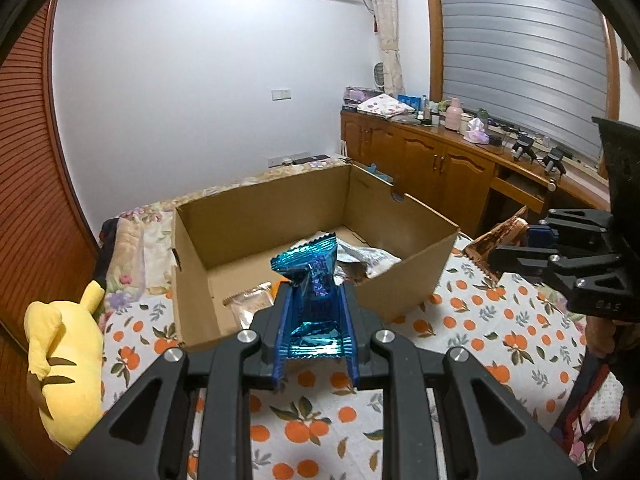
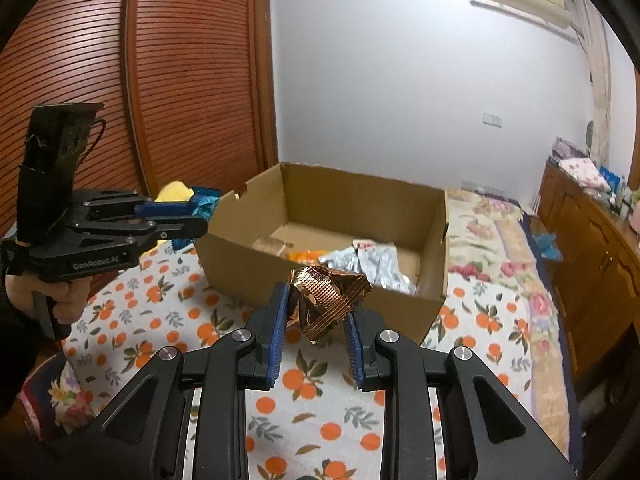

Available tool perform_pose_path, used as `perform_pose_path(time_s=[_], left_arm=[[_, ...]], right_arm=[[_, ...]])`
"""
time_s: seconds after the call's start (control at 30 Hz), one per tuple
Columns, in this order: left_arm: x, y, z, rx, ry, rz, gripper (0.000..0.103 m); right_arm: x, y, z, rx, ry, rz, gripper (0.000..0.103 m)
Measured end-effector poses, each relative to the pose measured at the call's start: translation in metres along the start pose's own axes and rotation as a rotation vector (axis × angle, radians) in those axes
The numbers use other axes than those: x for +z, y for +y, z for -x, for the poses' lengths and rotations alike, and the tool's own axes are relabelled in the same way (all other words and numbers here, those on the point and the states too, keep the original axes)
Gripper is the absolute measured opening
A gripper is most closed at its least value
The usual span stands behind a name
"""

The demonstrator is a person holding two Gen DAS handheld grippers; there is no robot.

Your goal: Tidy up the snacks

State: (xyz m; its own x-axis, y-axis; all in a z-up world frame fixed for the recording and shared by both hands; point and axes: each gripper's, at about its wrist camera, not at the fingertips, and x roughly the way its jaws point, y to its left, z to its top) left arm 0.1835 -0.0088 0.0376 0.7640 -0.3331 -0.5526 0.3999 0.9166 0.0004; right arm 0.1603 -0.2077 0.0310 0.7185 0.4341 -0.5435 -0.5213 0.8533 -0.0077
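Left claw: your left gripper [image 1: 316, 300] is clamped on a blue foil snack packet [image 1: 310, 280], blue pads pressing both its sides.
Right claw: your right gripper [image 2: 316, 312] is clamped on a crumpled copper-brown foil snack packet [image 2: 328, 296], which bulges up and out above the pads.
Where the packets are: both are held in the air above the orange-print bedsheet [image 1: 320, 420], just short of the near wall of the cardboard box [image 1: 404, 280].
Long axis: the blue packet stands upright along the fingers, its crimped top flared above the tips; the copper one is too crushed to read an axis.
Key relation: the open box lies straight ahead of and below each claw. From the left wrist view its near corner sits just behind the blue packet; from the right wrist view the near wall sits directly behind the copper one. Neither hand looks clearly nearer, so you could likely carry either packet over the rim first.
Already in the box: silver-white packets [image 2: 376, 264], an orange packet [image 2: 304, 256] and a pale clear-wrapped one [image 2: 272, 245] lie on its floor.
Only in the left view: a yellow plush toy [image 1: 64, 364] on the bed beside the box.
Only in the right view: your hand [image 2: 60, 300] around the left gripper's handle.
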Motion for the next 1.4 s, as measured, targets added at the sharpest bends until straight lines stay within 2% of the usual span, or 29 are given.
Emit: perform_pose_path(time_s=[0.37,0.77,0.9,1.17,1.4], left_arm=[[0.007,0.019,-0.027,0.053,0.025,0.022,0.021],[0.008,0.041,-0.063,0.083,0.080,0.076,0.021],[0.009,0.046,-0.071,0.098,0.090,0.091,0.025],[0.008,0.052,-0.072,0.108,0.092,0.111,0.026],[0.009,0.050,-0.065,0.113,0.076,0.108,0.034]], right_arm=[[0.023,-0.009,-0.017,0.009,-0.006,-0.031,0.025],[0.033,-0.019,-0.064,-0.024,0.064,-0.032,0.025],[0.035,-0.025,-0.082,-0.042,0.095,-0.041,0.025],[0.036,-0.037,-0.115,-0.060,0.143,-0.088,0.025],[0.036,-0.041,-0.127,-0.057,0.153,-0.131,0.028]])
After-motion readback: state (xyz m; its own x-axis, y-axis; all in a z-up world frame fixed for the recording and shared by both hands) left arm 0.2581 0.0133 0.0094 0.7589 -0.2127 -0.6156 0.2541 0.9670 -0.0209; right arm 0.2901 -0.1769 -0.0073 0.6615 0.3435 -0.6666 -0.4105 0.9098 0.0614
